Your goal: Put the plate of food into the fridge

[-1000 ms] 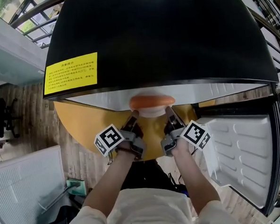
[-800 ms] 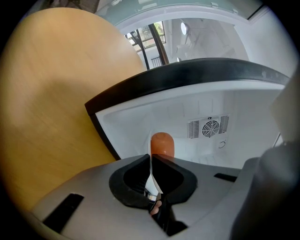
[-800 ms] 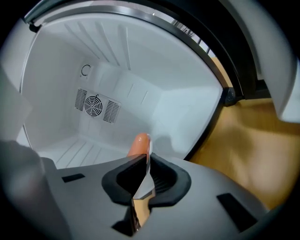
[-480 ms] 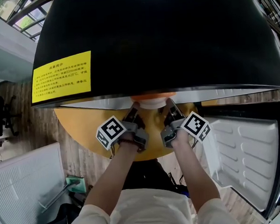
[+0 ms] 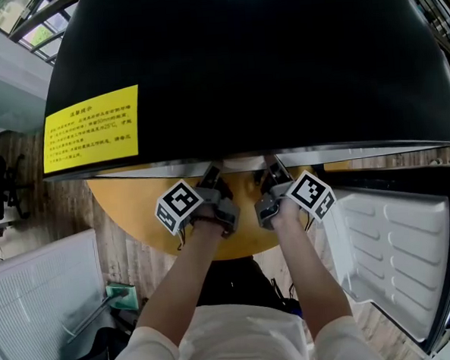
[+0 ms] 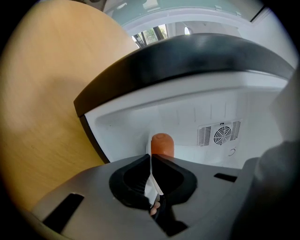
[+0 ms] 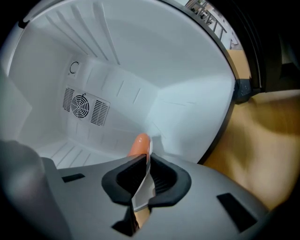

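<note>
— Whereabouts of the thin white plate [image 6: 151, 174] with the orange sausage-like food [image 6: 161, 144]?

— Just inside the mouth of the black fridge [image 5: 263, 59], pinched by its rim at two sides. Left gripper [image 6: 151, 159] clamped tight on one edge, right gripper [image 7: 146, 161] clamped tight on the opposite edge. Resting on the white floor [image 7: 79, 152] or not: impossible to tell.

— Step in hand?

— Probably the carry-in itself. Next, likely: level travel deeper towards the round fan vent [image 7: 84, 107], a gentle lowering, then release of both rims.

— Anything more from the head view?

— No plate there at all; hidden under the fridge's top. Seen only there: the open white door [image 5: 396, 248] at the right, and the round yellow wooden bench [image 5: 135, 204] below the fridge's front edge.
</note>
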Demonstrator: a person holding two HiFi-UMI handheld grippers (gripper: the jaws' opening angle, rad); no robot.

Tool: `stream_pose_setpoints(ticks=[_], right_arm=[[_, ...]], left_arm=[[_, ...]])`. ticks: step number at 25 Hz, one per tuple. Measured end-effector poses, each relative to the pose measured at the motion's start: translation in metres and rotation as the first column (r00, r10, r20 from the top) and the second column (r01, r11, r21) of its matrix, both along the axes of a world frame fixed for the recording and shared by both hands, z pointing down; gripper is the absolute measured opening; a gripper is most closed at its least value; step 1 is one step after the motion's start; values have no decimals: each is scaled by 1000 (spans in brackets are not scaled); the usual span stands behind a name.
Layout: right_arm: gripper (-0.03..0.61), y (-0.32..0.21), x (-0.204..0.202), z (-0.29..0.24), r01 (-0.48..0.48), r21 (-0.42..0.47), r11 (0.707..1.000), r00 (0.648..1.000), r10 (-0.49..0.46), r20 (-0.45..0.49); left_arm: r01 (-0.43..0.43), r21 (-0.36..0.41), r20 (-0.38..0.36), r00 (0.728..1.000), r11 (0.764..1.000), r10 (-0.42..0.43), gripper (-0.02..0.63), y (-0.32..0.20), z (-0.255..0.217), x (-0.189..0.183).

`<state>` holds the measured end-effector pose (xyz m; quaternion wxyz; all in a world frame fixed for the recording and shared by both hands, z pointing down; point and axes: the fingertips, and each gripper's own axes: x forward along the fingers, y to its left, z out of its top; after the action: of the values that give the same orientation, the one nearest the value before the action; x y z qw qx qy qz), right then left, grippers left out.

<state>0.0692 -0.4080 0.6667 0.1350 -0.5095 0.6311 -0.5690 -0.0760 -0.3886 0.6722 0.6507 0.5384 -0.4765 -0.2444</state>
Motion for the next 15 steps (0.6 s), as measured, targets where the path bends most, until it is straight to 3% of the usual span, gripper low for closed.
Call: stream_pose_setpoints(ticks=[15], right_arm=[[43, -6, -2, 12, -5, -4, 1000, 1000, 5, -31]], left_arm=[[28, -2, 11, 1000, 1000, -28, 32, -6, 11, -2]])
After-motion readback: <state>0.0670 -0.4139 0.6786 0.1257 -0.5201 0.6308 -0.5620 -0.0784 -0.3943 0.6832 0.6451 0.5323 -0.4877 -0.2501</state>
